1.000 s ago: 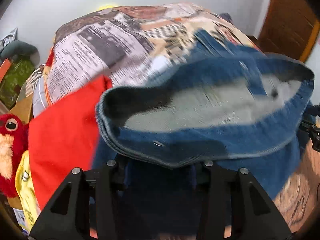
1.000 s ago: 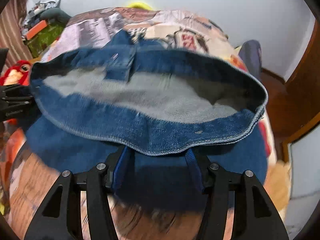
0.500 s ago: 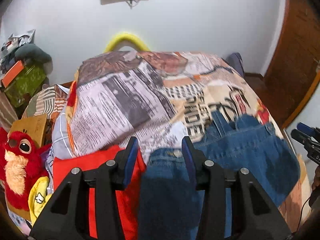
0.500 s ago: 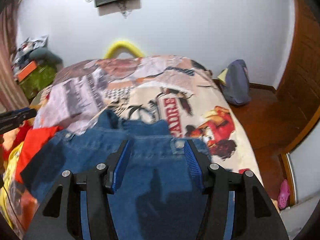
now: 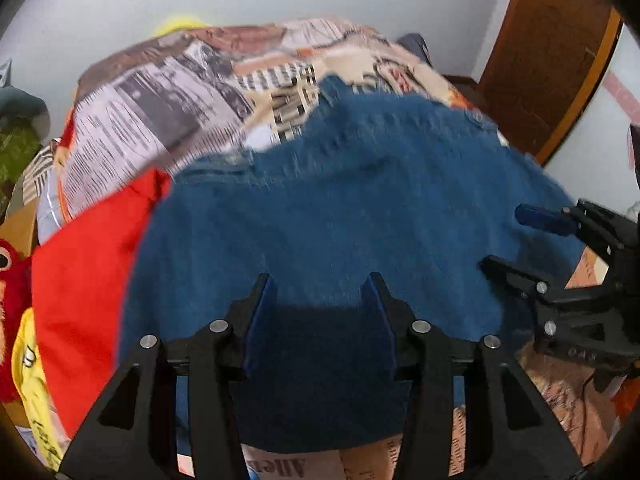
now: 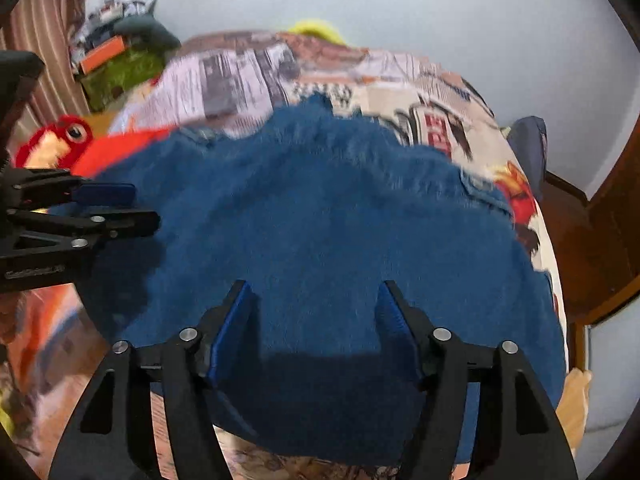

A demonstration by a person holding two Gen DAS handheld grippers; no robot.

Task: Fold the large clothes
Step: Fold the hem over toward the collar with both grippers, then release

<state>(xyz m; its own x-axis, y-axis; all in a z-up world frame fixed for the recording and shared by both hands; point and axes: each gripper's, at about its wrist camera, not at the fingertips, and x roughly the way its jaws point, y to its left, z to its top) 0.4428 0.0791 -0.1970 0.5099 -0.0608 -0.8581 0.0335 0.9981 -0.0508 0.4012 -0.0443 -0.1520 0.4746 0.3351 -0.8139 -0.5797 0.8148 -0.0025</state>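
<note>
A blue denim garment (image 5: 340,208) lies spread flat on the bed, and it also fills the middle of the right wrist view (image 6: 328,216). My left gripper (image 5: 320,284) is open and empty, hovering over the garment's near edge. My right gripper (image 6: 312,292) is open and empty too, over the same near edge. The right gripper also shows at the right of the left wrist view (image 5: 560,248), and the left gripper shows at the left of the right wrist view (image 6: 100,208). Both views are motion-blurred.
The bed has a newspaper-print cover (image 5: 160,120). A red cloth (image 5: 80,264) lies left of the denim. A red plush bird (image 6: 60,140) sits at the left bedside. A brown wooden door (image 5: 552,60) stands at the right, and a dark bag (image 6: 528,140) is beyond the bed.
One second ago both grippers held the denim waistband up. They have let it go; the garment now lies flat, and both grippers have dropped low over its near edge.
</note>
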